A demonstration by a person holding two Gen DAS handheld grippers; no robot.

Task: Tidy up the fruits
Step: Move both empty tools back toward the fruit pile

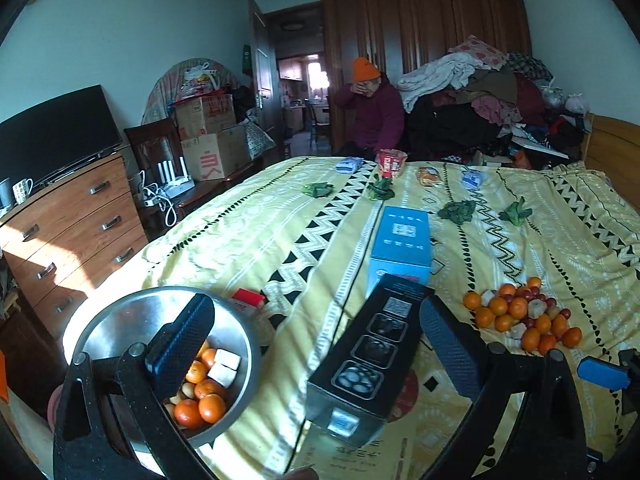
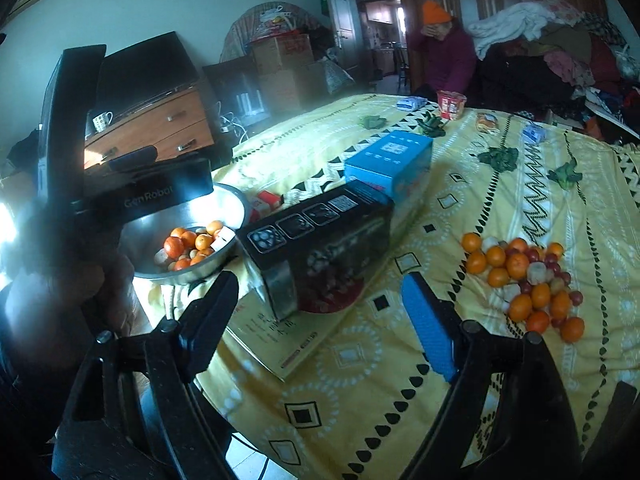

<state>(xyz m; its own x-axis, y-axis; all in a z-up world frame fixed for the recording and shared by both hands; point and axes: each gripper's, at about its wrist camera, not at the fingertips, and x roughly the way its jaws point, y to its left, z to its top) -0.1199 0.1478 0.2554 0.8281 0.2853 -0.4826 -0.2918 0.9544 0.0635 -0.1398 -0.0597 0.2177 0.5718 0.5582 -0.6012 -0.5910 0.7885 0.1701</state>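
Steel bowl (image 1: pixel 120 320) holds oranges (image 1: pixel 200 400) and white cubes (image 1: pixel 224 366); both tools empty

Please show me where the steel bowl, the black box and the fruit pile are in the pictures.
Steel bowl (image 2: pixel 234 204): right wrist view, on the bare inner wall near the rim.
Black box (image 1: pixel 370 354): left wrist view, on its top face.
Fruit pile (image 2: pixel 518 264): right wrist view, on an orange near the middle.
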